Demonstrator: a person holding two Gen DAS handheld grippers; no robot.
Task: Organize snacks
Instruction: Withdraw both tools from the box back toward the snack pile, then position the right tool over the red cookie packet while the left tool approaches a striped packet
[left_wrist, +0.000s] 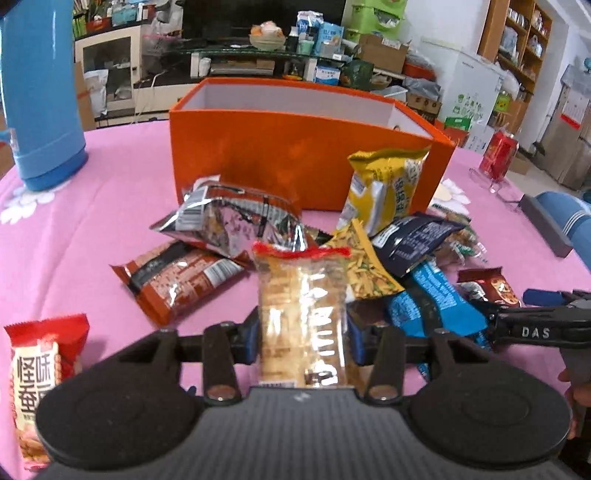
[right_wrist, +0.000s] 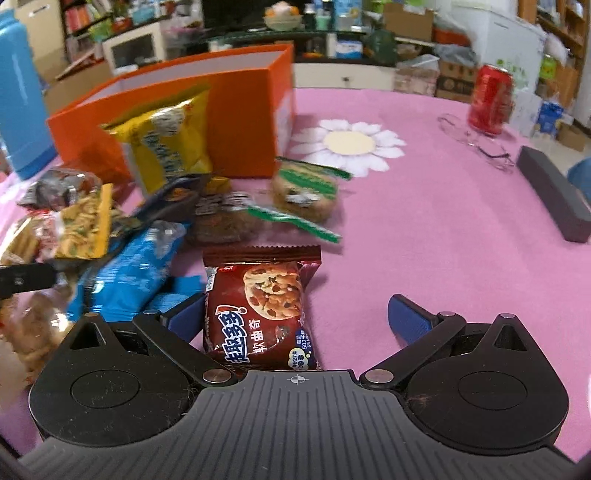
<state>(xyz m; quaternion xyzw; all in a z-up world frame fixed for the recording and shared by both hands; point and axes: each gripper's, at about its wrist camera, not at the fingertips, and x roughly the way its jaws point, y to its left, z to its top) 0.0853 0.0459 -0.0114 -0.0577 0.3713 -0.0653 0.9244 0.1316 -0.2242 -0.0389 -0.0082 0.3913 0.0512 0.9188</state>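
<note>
A pink cloth covers the desk, its edges cut off. The orange box, rigid and open-topped, hides its own floor. A yellow bag leans against its front wall. Crinkly foil snack packets lie heaped before it, overlapping and partly hidden. The left gripper pinches a clear cracker packet between its fingers. The right gripper is spread wide; a glossy cookie packet lies flat between, touching one finger.
</note>
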